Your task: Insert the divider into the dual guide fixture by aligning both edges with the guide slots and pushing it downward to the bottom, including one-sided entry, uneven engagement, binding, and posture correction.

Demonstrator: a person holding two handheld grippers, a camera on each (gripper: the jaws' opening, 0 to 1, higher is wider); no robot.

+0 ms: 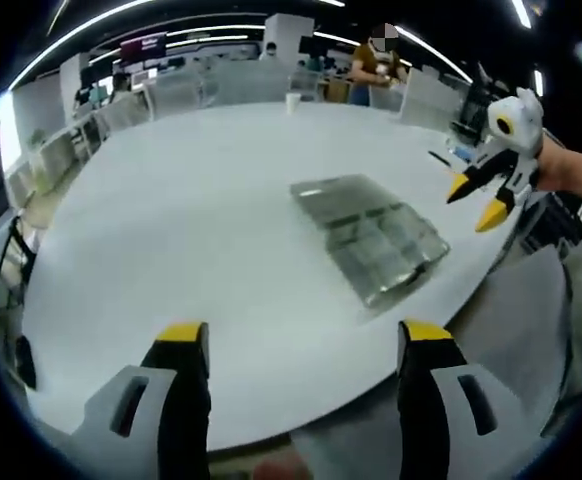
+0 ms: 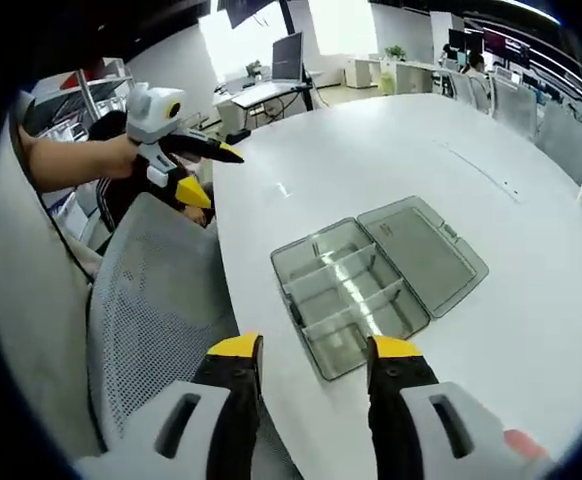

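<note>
The dual guide fixture [image 2: 376, 280] is a clear plastic compartment box lying open and flat on the white table [image 2: 391, 140], near the edge closest to the person. Its hinged lid [image 2: 423, 250] is folded out flat beside the tray, which leaves the compartments open from above for a downward insertion. Fixed partitions cross the tray; the loose divider cannot be told apart from them at this size. In the left gripper view the same fixture [image 1: 371, 238] sits mid-table.

The right gripper [image 2: 311, 350] hangs above the near end of the tray, jaws parted and empty. The left gripper [image 1: 296, 335] hangs over bare table short of the fixture, jaws spread wide, nothing between them. Both are apart from the fixture, so the task appears not yet started.

A grey mesh chair [image 2: 156, 300] stands against the table edge.
</note>
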